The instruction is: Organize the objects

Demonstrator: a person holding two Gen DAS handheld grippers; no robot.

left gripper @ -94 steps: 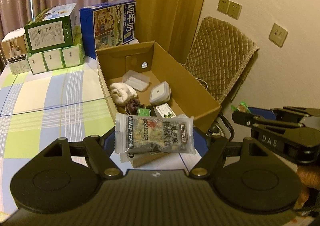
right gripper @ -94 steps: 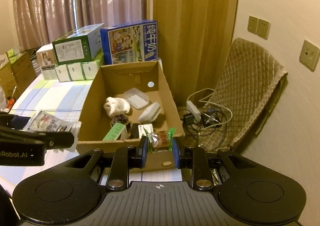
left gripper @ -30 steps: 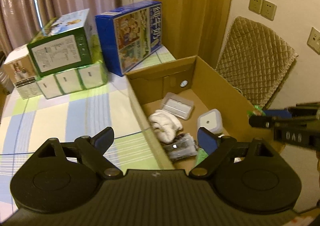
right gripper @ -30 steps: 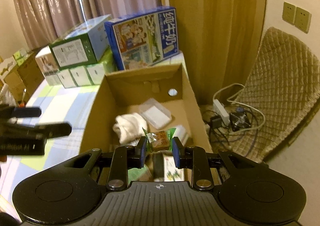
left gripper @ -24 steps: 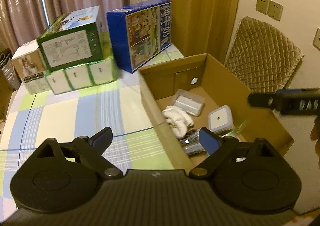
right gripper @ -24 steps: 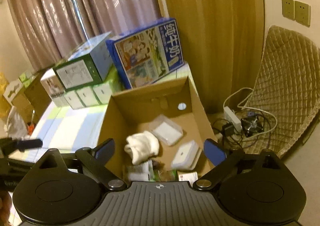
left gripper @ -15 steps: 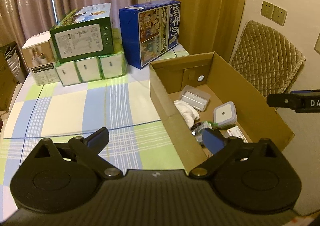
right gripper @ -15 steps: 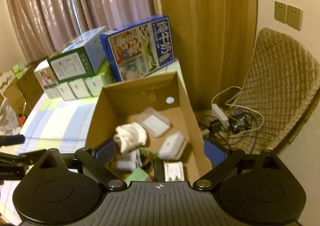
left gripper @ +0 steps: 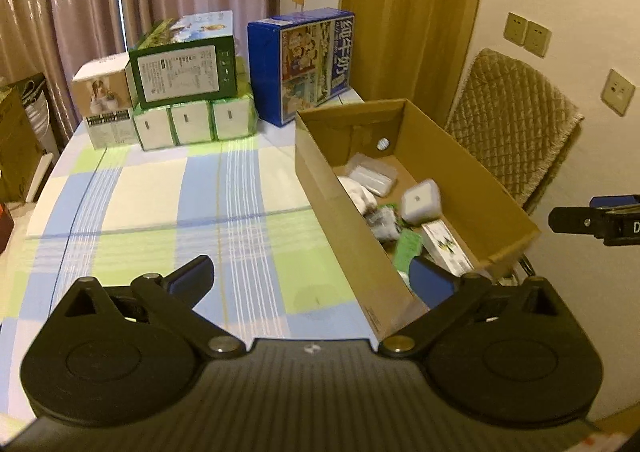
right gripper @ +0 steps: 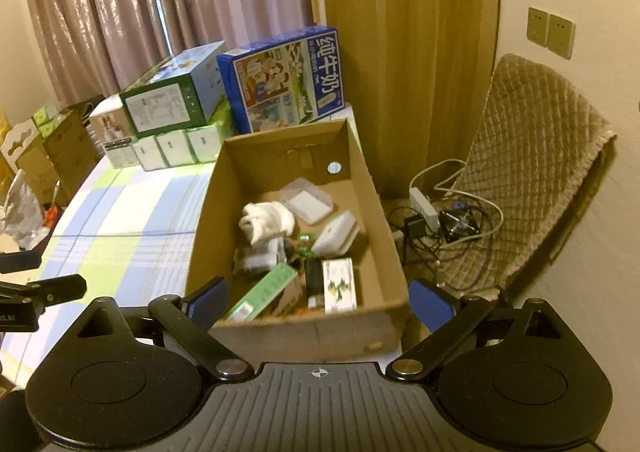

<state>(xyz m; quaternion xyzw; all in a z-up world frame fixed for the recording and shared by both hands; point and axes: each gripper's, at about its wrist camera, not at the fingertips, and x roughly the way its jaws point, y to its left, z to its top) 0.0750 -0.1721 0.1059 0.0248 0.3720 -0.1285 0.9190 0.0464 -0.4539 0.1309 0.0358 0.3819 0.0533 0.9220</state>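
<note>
An open cardboard box (left gripper: 344,228) (right gripper: 208,211) sits at the right edge of the checked tablecloth (left gripper: 160,211). Inside lie a white cloth (right gripper: 266,226), a clear plastic case (right gripper: 306,199), a white square container (right gripper: 336,234), a green packet (right gripper: 264,292), a small green-and-white carton (right gripper: 340,290) and several snack packets. My left gripper (left gripper: 312,278) is open and empty, above the table near the box's front corner. My right gripper (right gripper: 318,302) is open and empty, hanging over the box's near end. Each gripper's black fingers show at the edge of the other's view.
Stacked cartons stand at the table's far end: a blue milk box (left gripper: 300,65), a green box (left gripper: 184,63) on white-green packs (left gripper: 192,121). A quilted chair (right gripper: 532,155) stands right of the box, with a power strip and cables (right gripper: 436,215) on the floor.
Both grippers held snack packets over the box, then opened and let them drop inside. Both have since pulled back and up from the box, empty.
</note>
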